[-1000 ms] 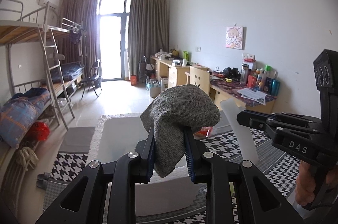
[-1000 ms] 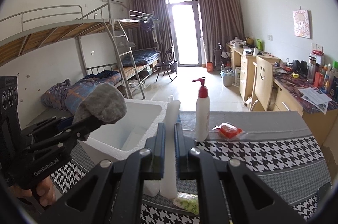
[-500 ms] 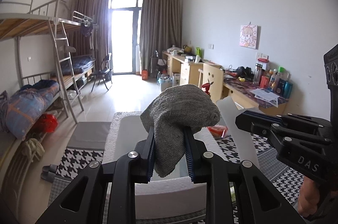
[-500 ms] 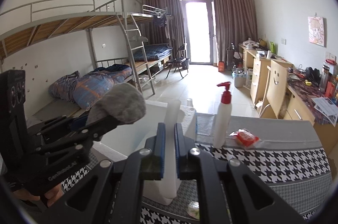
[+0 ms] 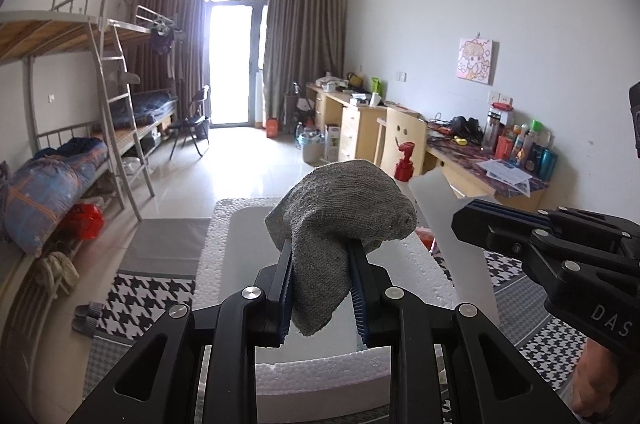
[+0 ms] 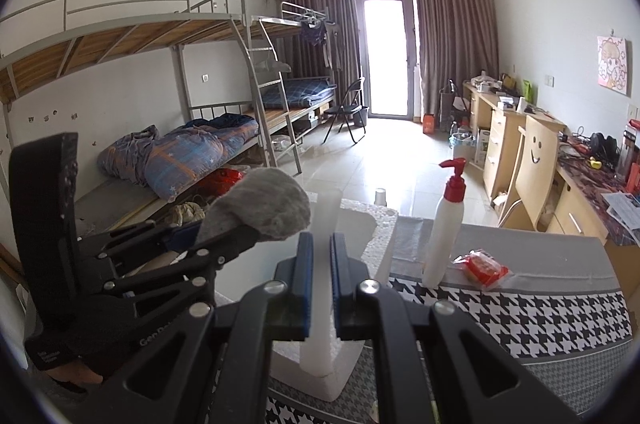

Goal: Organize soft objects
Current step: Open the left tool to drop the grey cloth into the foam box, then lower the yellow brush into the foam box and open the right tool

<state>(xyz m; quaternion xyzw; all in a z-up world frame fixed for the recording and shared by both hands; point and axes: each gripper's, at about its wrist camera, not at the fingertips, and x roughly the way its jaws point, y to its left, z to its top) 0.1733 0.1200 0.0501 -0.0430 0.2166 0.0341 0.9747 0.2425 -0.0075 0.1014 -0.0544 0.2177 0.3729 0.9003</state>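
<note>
- Dorm-room table [image 6: 560, 304], houndstooth cloth; white foam box [image 5: 320, 376] beneath both jaws.
- Left gripper [image 5: 320, 288] clamps a grey sock [image 5: 340, 216].
- Right gripper [image 6: 318, 288] pinches a translucent plastic strip [image 6: 320, 304].

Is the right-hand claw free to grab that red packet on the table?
Probably not yet. The right gripper is shut on a translucent white strip, so its jaws are occupied, though nothing blocks the way to the red packet.

A white bottle with a red pump [image 6: 445, 232] stands on the black-and-white checked cloth [image 6: 552, 316] beside a red packet [image 6: 484, 268], with bunk beds [image 6: 224, 128] and wooden desks [image 5: 360, 128] behind.
</note>
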